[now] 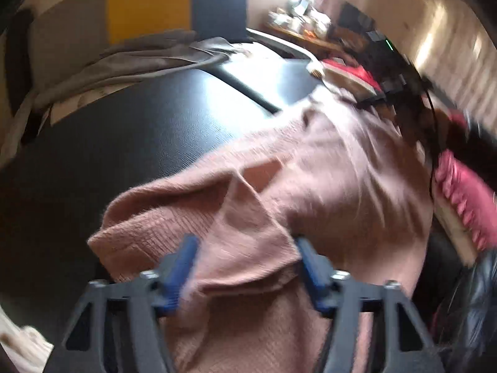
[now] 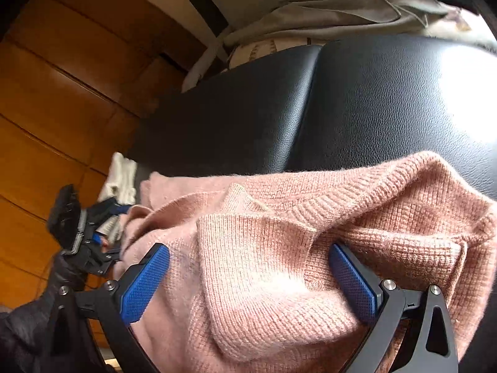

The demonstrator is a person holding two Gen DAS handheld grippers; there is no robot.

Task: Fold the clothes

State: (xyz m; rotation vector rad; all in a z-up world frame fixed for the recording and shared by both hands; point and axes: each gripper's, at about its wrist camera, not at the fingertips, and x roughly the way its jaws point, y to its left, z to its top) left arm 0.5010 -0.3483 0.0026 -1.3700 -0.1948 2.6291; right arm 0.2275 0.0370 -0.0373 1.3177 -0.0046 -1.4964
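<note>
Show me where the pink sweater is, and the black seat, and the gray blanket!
pink sweater (image 2: 310, 205): right wrist view, on its ribbed knit.
black seat (image 2: 372, 99): right wrist view, on bare leather.
gray blanket (image 1: 130, 62): left wrist view, on its rumpled folds.

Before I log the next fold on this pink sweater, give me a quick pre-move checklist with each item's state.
1. Pink sweater lies on the black leather seat: ok.
2. Left gripper has knit between its jaws: ok, though whether the pads press on it: cannot tell, picture blurred.
3. Right gripper has a bulge of knit between its jaws: ok; jaws stand wide and do not look clamped on it: not ok.
4. Sweater spread flat for folding: not ok, bunched and creased.
5. Bare seat beyond the sweater to fold onto: ok.
6. Grey garment at the seat's far edge is apart from the sweater: ok.
</note>
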